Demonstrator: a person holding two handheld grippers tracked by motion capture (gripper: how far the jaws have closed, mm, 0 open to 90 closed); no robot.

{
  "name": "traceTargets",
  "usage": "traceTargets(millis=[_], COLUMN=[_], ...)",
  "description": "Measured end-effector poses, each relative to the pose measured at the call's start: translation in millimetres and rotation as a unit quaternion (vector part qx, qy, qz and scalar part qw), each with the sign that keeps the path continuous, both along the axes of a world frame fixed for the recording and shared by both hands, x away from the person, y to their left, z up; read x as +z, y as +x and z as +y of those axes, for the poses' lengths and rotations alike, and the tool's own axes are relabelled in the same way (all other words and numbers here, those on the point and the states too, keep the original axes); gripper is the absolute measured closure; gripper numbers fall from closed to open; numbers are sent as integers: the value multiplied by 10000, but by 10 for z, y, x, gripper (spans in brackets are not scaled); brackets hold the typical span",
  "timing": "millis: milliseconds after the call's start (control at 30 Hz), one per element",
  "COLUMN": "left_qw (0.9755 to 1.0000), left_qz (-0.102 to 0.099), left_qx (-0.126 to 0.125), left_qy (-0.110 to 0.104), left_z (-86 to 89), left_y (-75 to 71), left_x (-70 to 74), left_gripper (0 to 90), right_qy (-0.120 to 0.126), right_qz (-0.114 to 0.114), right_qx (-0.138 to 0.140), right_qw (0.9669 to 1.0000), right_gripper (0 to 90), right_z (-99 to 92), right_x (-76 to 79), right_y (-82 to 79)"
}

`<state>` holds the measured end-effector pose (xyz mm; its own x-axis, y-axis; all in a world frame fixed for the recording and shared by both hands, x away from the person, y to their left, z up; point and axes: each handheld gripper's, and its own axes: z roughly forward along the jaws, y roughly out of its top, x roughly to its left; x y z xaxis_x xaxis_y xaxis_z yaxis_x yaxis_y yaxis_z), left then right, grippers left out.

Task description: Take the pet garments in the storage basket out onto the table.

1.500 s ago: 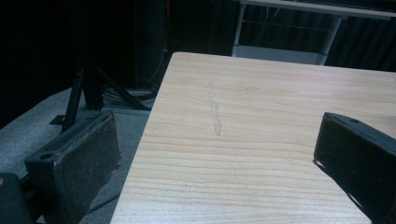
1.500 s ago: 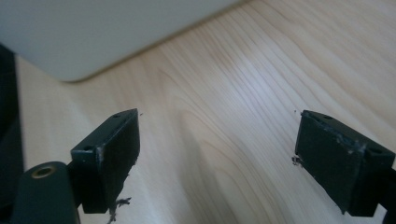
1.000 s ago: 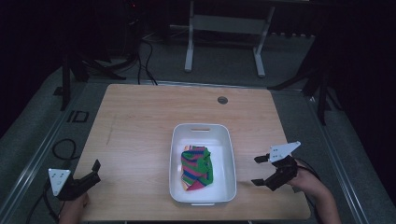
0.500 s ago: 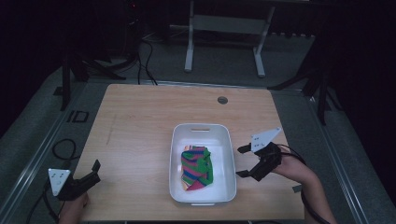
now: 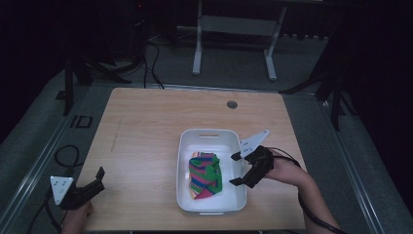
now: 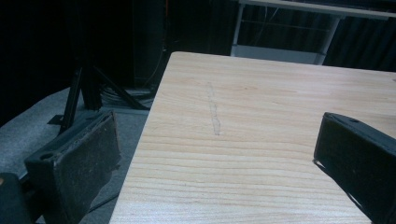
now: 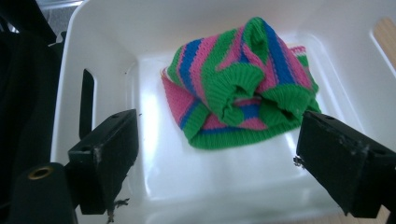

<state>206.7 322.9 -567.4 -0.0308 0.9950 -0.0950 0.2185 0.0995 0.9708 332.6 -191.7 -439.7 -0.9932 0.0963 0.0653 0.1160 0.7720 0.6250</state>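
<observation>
Striped green-pink-blue knit cloth (image 7: 238, 84) lying bunched in white plastic tub (image 5: 185, 151), centre frame, ungrasped. Right gripper (image 5: 243, 168) wide open, empty, at tub's right rim; pickup probably pending. Left gripper (image 5: 90, 183) open, empty, lower left of light wooden bench (image 5: 146, 122).

Dim room, glare inside tub (image 7: 187, 182)

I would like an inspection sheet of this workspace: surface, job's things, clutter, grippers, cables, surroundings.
Surface: wooden table, a faint streak on its left part, a round grommet near the far edge.
Job's things: white tub holding a crumpled striped knit cloth.
Clutter: nothing seen.
Grippers: left gripper open at the near left corner; right gripper open over the tub's right rim, facing the cloth.
Cables: black cable on the floor at left.
Surroundings: dark room, metal frame behind.
</observation>
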Motion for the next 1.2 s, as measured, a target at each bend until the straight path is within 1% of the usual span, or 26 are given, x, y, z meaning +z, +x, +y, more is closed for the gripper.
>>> traceTargets(millis=[33,67,200,233,267,333,367,433,467,500,567,600,667,700,767,833,867,900,933,967,1000,1033,1067,1200], left_qw=[10000,10000,10000,10000,10000,10000,10000,10000,10000,10000,10000,10000,10000,10000,10000,10000,10000,10000,10000,10000,10000,10000,10000,10000], left_qz=[0,-1,1,1,-1,1,-2,-2,-6,-5,-10,-10,-14,-13,-12,-11,-11,-10,-11,-11,-11,-11,-10,-9], left_qx=[0,0,-3,-3,-3,-2,-2,-2,-9,-11,-15,-17,-17,-17,-21,-23,-24,-24,-24,-24,-24,-24,-21,-24], left_qy=[0,2,-3,-3,-3,-9,-8,-8,-19,-16,-25,-28,-32,-33,-38,-42,-41,-43,-42,-44,-44,-44,-51,-45], left_z=[0,0,2,2,2,3,4,4,6,8,8,9,10,10,11,12,12,12,12,12,12,12,12,12], left_y=[0,0,-1,-1,-1,-2,-2,-2,-3,-4,-3,-3,-4,-4,-4,-4,-4,-4,-4,-3,-3,-3,-2,-3], left_x=[0,0,0,0,0,1,1,1,1,1,1,1,1,1,1,1,1,1,1,1,1,1,1,1], left_gripper=[9,9,9,9,10,9,9,9,9,9,9,9,9,10,10,9,9,9,9,9,10,10,9,10], right_qy=[0,-66,-234,-234,-269,-311,-340,-364,-440,-494,-565,-602,-665,-700,-767,-884,-930,-997,-1064,-1163,-1163,-1248,-1381,-1620], right_qz=[0,88,-5,-5,3,2,-53,-49,2,35,-19,30,-31,-11,-49,-61,-30,7,-15,31,31,27,140,66], right_qx=[0,121,214,214,256,248,246,240,270,280,261,262,235,235,213,258,273,258,246,227,227,216,217,185], right_qw=[10000,9999,9995,9995,9993,9992,9991,9990,9987,9984,9981,9978,9975,9973,9968,9957,9953,9947,9940,9930,9930,9919,9901,9866], right_gripper=[127,128,132,132,132,132,132,132,132,131,132,132,132,131,132,131,128,121,120,120,120,120,107,104], right_z=[0,109,262,262,360,443,486,517,623,664,745,784,859,894,953,1023,1051,1078,1106,1134,1134,1160,1205,1286], right_x=[0,-32,-73,-73,-95,-116,-130,-141,-188,-208,-247,-263,-300,-317,-351,-397,-419,-443,-472,-505,-505,-542,-613,-733], right_y=[0,6,3,3,24,53,66,75,118,138,171,189,216,231,245,259,266,269,273,277,277,275,283,274])
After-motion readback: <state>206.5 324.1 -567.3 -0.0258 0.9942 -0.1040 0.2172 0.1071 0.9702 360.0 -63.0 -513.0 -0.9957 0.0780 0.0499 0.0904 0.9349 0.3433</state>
